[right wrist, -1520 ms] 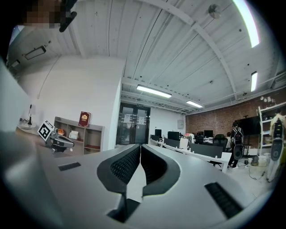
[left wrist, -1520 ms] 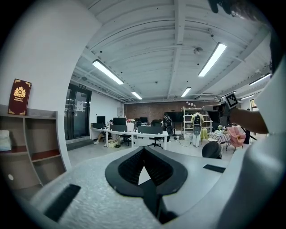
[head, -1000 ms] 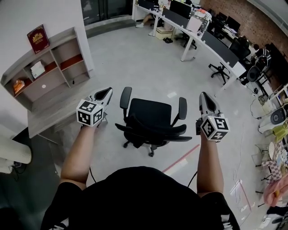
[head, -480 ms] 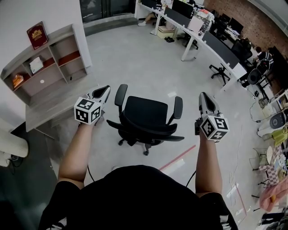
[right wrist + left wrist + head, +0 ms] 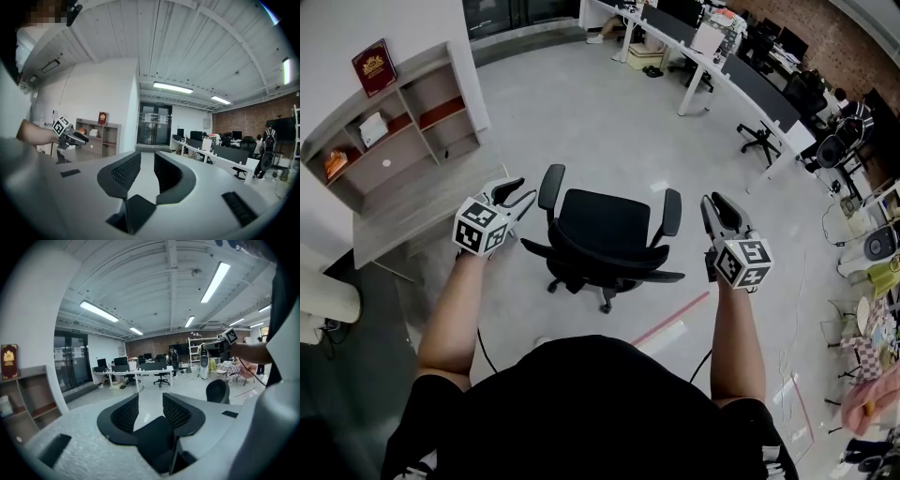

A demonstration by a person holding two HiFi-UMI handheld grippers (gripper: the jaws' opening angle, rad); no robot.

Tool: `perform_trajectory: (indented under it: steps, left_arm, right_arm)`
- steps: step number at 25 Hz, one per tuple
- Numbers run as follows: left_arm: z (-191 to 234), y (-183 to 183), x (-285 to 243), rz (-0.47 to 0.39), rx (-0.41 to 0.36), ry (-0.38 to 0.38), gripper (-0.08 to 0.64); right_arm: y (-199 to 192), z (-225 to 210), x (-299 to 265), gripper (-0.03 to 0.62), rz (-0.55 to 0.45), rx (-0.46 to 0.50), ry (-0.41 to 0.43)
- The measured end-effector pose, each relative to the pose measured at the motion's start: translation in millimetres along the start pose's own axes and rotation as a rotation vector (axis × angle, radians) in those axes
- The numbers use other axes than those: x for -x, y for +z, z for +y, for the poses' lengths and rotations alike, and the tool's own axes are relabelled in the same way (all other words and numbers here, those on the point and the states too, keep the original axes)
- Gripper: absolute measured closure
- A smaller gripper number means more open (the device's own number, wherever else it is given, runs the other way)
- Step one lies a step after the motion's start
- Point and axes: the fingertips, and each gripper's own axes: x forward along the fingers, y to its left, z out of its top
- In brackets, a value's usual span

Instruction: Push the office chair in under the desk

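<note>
Left gripper (image 5: 519, 192) and right gripper (image 5: 711, 201), jaws just opening, nothing between

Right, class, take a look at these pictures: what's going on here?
A person stands behind a black office chair on open floor, holding the left gripper and the right gripper on either side of its backrest. Both grippers' jaws have just been opening and have nothing between them; neither appears to touch the chair. The desk, which carries a shelf unit, stands off to the left, and the chair is not yet under it.
</note>
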Motion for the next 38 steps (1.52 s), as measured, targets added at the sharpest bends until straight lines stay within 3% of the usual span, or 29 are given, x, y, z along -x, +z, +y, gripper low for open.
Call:
perform_trajectory:
  steps: [2,9,15,21,27,32,38]
  left_arm:
    - [-7.9,-13.8,-3.4,0.052,-0.005,-0.053,0.352]
    - [-42.2,-78.1,-17.3,0.248,-0.177,-0.203,0.276]
    - [-66.1,-133.3,-24.6,0.397,-0.325,-0.306,0.231]
    - [-73.5,-176.8,-25.7,0.481,-0.351,-0.371,0.215]
    - [-86.2,-218.9,-27.8,0.618,-0.437,-0.431,0.209]
    - [-90.2,-251.8,-39.6,0.708,-0.536,-0.443,0.209]
    - [-98.7,-276.4,-55.7,0.781,-0.578,-0.483,0.209]
  right_arm:
    - [-22.2,4.3,-2.9,0.48,0.084,0.015,0.034]
    - [-107.8,33.4,-5.6,0.387,0.35,0.049,0.188]
    - [-163.4,39.5,7.7,0.376,0.462,0.039,0.24]
    - [-209.0,47.4,27.3,0.343,0.548,0.039,0.32]
    - [-257.2,69.1,40.9,0.31,0.694,0.168,0.45]
    - [-313.0,69.5,52.1,0.3,0.876,0.421,0.493]
    - [-347.6,70.0,45.9,0.299,0.962,0.618,0.52]
